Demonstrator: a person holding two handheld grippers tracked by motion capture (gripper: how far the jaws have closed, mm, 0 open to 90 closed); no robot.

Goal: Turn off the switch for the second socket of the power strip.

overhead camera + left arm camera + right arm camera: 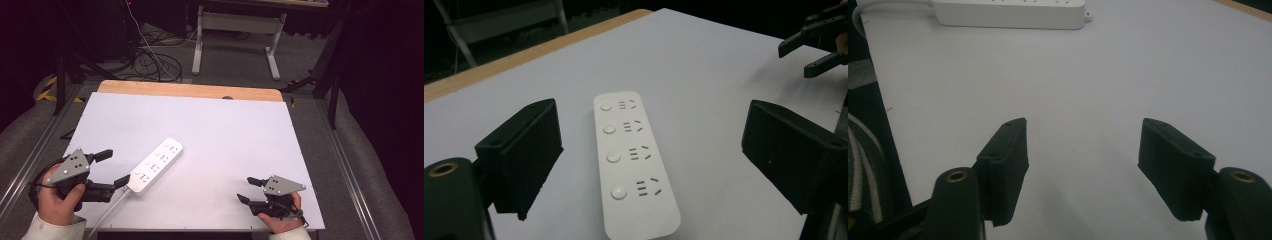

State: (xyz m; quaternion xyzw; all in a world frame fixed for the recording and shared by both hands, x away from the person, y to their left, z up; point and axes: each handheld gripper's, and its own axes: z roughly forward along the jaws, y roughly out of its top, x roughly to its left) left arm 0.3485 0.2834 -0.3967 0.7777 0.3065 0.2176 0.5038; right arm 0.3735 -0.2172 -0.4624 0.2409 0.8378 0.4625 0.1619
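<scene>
White power strip lies diagonally on white tabletop. Left gripper, jaws spread, straddles its cord end w/o touching. Right gripper, jaws spread, well apart.

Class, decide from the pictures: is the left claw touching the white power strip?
Apart. In the left gripper view the left claw stands wide open, and bare table shows between each jaw and the power strip lying between them.

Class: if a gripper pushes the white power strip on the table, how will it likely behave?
The power strip looks rigid and flat, so it would probably slide, not roll or tip. Its smooth casing on the smooth white table may slip easily. Its trailing cord could drag and make it pivot.
</scene>
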